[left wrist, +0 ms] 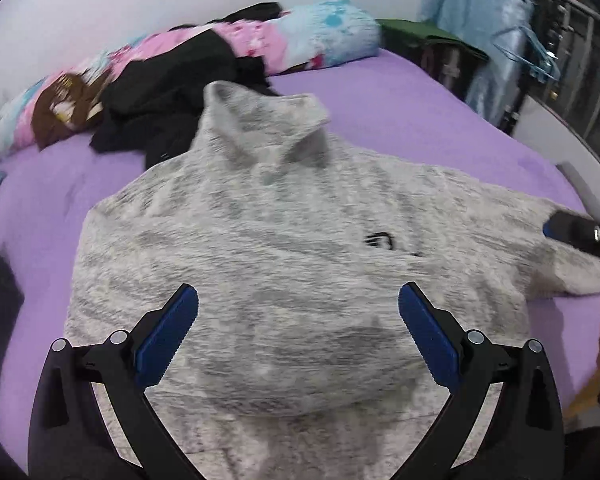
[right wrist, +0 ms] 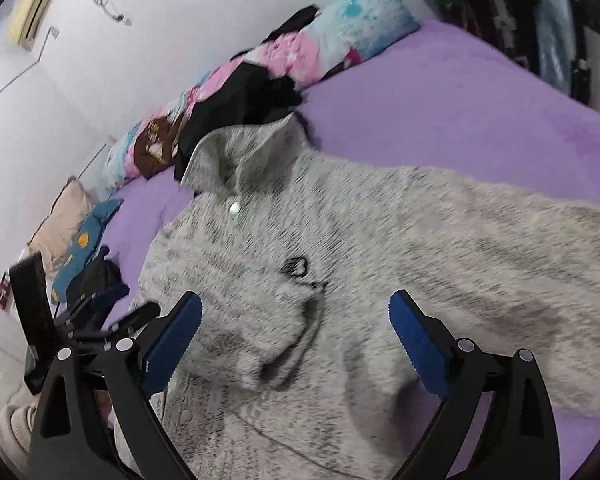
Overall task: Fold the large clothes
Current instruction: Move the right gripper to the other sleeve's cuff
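A large grey marled sweater (left wrist: 284,240) lies spread on the purple bed (left wrist: 400,120), collar at the far end, with a small black logo (left wrist: 380,240) on the chest. One sleeve (left wrist: 520,232) stretches to the right. My left gripper (left wrist: 298,288) hovers open above the sweater's near part, nothing between its blue pads. My right gripper (right wrist: 296,297) also stands open over the sweater (right wrist: 380,260), above a sleeve end folded onto the chest. Each gripper shows at the edge of the other's view: the right gripper (left wrist: 580,232) by the stretched sleeve, the left gripper (right wrist: 120,312) at the sweater's left side.
A heap of black clothes (left wrist: 160,100) and a pink-and-blue patterned bolster (left wrist: 300,36) lie along the white wall. A dark stand with a green top (left wrist: 432,44) and blue curtain (left wrist: 472,12) stand at the far right. A beige pillow (right wrist: 60,220) sits left.
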The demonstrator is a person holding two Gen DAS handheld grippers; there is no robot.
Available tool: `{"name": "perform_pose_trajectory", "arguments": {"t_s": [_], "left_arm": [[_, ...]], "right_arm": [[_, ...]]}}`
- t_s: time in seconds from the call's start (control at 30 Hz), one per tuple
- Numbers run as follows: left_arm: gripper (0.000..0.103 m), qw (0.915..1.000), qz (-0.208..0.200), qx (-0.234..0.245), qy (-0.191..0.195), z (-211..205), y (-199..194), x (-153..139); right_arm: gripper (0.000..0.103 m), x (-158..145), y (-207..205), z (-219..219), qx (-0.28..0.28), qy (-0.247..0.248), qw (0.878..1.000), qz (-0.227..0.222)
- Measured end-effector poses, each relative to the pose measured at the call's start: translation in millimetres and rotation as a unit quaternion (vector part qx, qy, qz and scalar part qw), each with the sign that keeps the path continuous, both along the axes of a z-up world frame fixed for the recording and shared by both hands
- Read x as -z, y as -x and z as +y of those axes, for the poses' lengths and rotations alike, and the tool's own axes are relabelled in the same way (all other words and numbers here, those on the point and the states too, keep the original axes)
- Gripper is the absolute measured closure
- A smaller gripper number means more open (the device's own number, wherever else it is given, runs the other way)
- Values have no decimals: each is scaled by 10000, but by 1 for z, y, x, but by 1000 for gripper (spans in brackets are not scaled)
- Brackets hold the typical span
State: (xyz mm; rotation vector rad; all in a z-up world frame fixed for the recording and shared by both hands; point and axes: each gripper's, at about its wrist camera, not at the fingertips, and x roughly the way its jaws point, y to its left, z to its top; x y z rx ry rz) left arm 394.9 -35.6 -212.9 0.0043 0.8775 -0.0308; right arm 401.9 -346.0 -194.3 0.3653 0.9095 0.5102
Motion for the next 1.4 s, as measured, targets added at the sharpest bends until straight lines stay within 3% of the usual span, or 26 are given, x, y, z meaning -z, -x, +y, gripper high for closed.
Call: {"name": "perform_pose_trajectory", "arguments": {"t_s": [0.17,0.5,0.8,0.93,1.13,1.4], "left_arm": [[6,9995,73,274,118,-30,0,2],[6,9992,175,369,53,-70,-6,2],[6,9979,240,586,99,-102,-9,4],[6,9967,284,741,147,-119,-11,8],[6,9944,394,968,172,-149,-14,19],[6,9925,471,1108,222,-174,-21,28]], "right_arm": [[10,-7,2,-41,453,-70,9989,-80],[10,-12,11,-107,1207,100,9925,-148],[10,-13,28,-175,2044,358,9782,-130],[10,-11,41,-219,2517,252,9675,-63],[10,-1,61,-277,3327,353,9422,186],[10,16,83,-334,3912,390,9184,433]]}}
